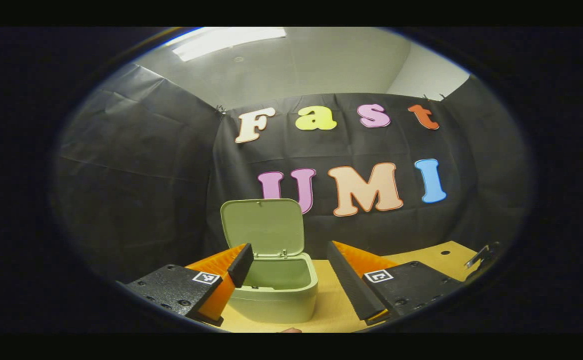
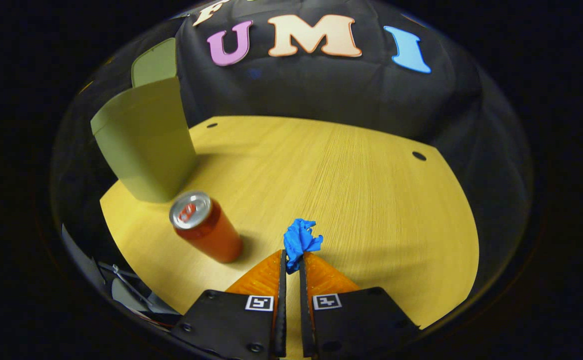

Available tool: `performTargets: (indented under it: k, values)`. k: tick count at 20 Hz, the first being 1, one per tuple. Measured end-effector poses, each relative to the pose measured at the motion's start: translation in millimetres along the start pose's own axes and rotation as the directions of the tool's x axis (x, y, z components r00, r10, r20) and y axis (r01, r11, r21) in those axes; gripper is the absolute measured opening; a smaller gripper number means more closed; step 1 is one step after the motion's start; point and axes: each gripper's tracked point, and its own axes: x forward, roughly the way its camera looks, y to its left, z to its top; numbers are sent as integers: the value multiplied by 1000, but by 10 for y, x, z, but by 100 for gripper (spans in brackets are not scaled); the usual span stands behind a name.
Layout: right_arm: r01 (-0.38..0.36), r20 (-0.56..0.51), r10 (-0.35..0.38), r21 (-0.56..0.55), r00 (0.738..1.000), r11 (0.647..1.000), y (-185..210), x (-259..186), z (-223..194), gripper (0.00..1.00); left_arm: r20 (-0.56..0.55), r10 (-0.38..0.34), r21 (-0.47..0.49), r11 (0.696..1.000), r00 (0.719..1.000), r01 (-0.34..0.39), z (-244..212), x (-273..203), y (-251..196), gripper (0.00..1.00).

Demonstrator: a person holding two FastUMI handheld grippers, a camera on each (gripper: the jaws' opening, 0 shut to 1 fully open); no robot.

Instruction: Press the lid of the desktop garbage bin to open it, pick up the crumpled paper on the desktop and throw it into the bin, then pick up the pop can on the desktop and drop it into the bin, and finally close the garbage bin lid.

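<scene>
A pale green bin (image 1: 276, 292) stands on the wooden desktop with its lid (image 1: 263, 227) swung up and its mouth uncovered. My left gripper (image 1: 291, 262) is open just in front of it, one finger at the bin's left rim, the other to its right. In the right gripper view the same bin (image 2: 146, 137) stands at the far left. A red pop can (image 2: 206, 227) stands upright in front of it. My right gripper (image 2: 291, 260) is shut on a crumpled blue paper (image 2: 300, 240), held a little above the desktop.
The wooden desktop (image 2: 351, 190) spreads wide to the right of the can, with small dark holes near its far edge. The black cloth wall closes the back and sides. Some metal hardware (image 2: 121, 287) sits past the table's left edge.
</scene>
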Motion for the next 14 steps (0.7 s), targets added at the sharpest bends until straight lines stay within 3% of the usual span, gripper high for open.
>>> performTargets:
  k: [8,14]
  values:
    - [12,232,-4,-34,973,999,186,-310,1125,15,-1,34,0,999,999,-34,-51,-64,312,89]
    - [-21,384,60,-105,921,994,635,-565,1921,14,-19,85,-7,996,996,-86,-132,-136,679,88]
